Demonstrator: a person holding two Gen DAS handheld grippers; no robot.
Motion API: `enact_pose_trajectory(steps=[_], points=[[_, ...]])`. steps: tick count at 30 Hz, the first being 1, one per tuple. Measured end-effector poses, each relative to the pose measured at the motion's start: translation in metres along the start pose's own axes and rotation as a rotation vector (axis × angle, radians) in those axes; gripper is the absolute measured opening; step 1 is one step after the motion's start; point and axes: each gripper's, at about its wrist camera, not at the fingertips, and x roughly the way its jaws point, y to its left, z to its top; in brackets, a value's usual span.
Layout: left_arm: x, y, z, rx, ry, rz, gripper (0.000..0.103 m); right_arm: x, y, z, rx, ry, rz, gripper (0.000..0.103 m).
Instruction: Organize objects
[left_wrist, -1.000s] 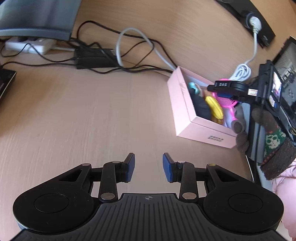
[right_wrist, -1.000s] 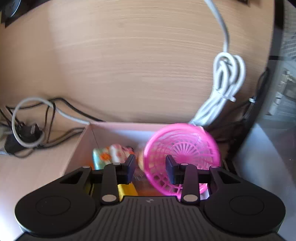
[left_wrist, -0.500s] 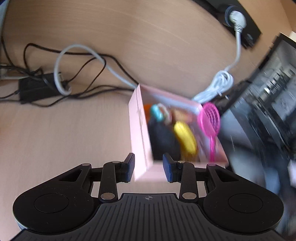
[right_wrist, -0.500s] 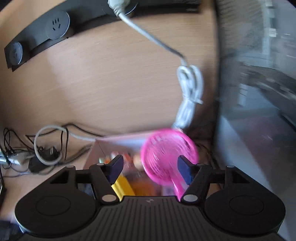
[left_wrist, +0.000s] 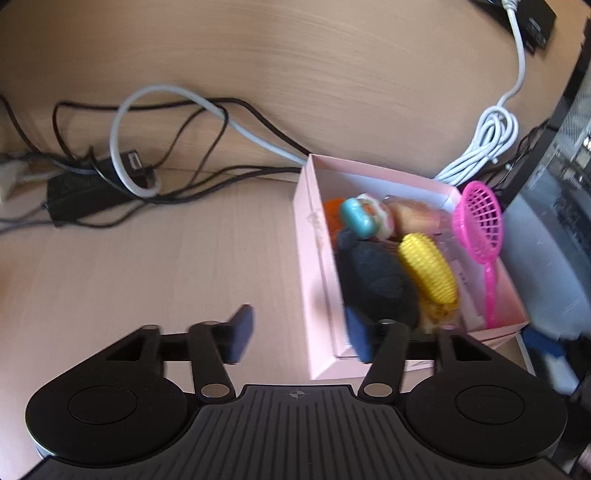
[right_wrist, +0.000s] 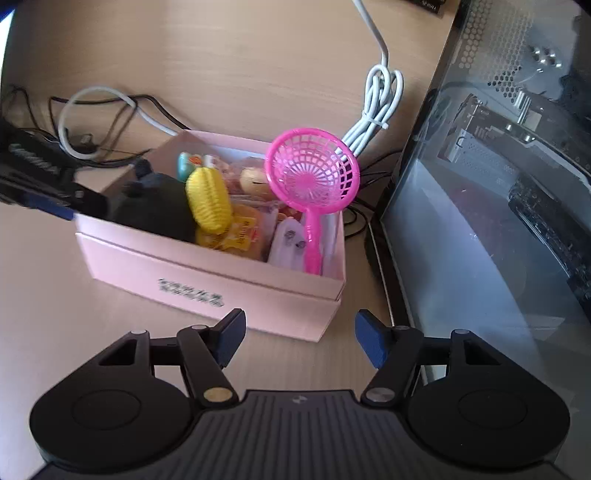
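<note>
The tabletop (right_wrist: 44, 295) has a pink box (right_wrist: 207, 280) sitting beside a computer case (right_wrist: 498, 184), and it's already crammed: a dark plush toy (left_wrist: 373, 280), a yellow ridged toy (left_wrist: 426, 271) and a pink strainer (right_wrist: 314, 177) leaning inside with its handle down. Looks like the drop-off step just wrapped up; a second ago the right tool (right_wrist: 299, 339) was pinching that strainer, now it's spread wide, empty and pulled back. The left tool (left_wrist: 299, 334) has opened too, straddling the box's near wall. My guess is the next move is grabbing the box, or finding another stray item.
</note>
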Motion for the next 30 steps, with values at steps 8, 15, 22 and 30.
enact_pose_trajectory(steps=[8, 15, 22, 30], points=[[-0.017, 0.036, 0.01, -0.05, -0.036, 0.092, 0.091, 0.018, 0.022, 0.007, -0.036, 0.034, 0.079, 0.067], [-0.02, 0.061, 0.016, -0.087, -0.043, 0.129, 0.093, 0.024, 0.051, 0.02, -0.106, 0.02, 0.128, 0.067], [-0.029, 0.06, 0.011, -0.093, -0.038, 0.117, 0.093, 0.024, 0.052, 0.019, -0.104, 0.04, 0.066, 0.067], [-0.034, 0.065, 0.014, -0.087, -0.024, 0.103, 0.096, 0.025, 0.046, 0.022, -0.051, 0.077, -0.016, 0.068]])
